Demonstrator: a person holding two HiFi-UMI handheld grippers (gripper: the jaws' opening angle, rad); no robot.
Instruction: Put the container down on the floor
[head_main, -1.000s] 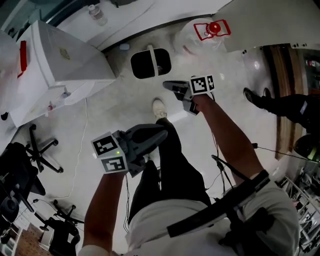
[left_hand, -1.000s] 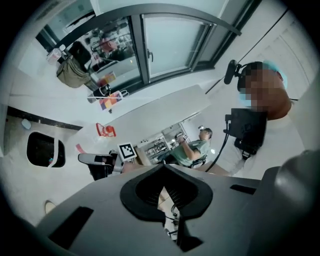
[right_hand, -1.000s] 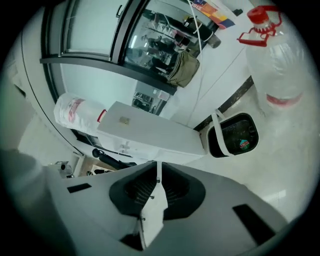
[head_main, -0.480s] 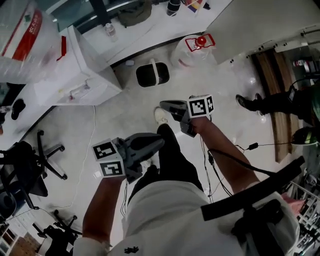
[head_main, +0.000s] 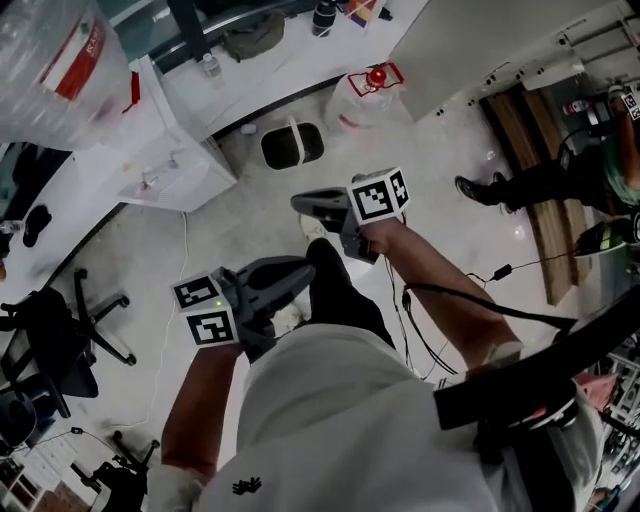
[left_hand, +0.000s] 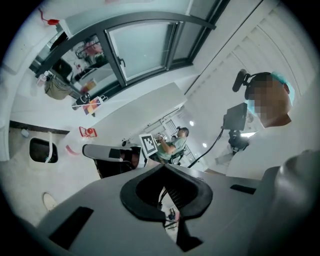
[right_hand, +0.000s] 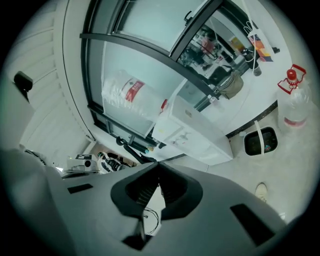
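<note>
1. Head view: found the black oval container with a white strap handle (head_main: 292, 145) standing upright on the pale glossy floor (head_main: 250, 215), well apart from both grippers.
2. Noted a clear plastic water jug with a red cap (head_main: 362, 95) near the container on one side and a white cabinet (head_main: 170, 165) just beside it on the other; made out no contact with either.
3. Saw the right gripper (head_main: 305, 203) held in the air above the floor, between the container and the person's legs, jaws pressed together with nothing between them.
4. Saw the left gripper (head_main: 300, 272) lower in the view, beside the dark trouser leg, jaws likewise together and empty; checked the same in the left gripper view, with only distant room beyond the tips.
5. Judged the set-down step as done: container resting on the floor under its own weight, no grip on the handle.
6. Judged that the next move called for little: keeping both grippers clear of the strap handle and drawing away without knocking the container or the jug. Could not rule out that the jug was the container meant.
</note>
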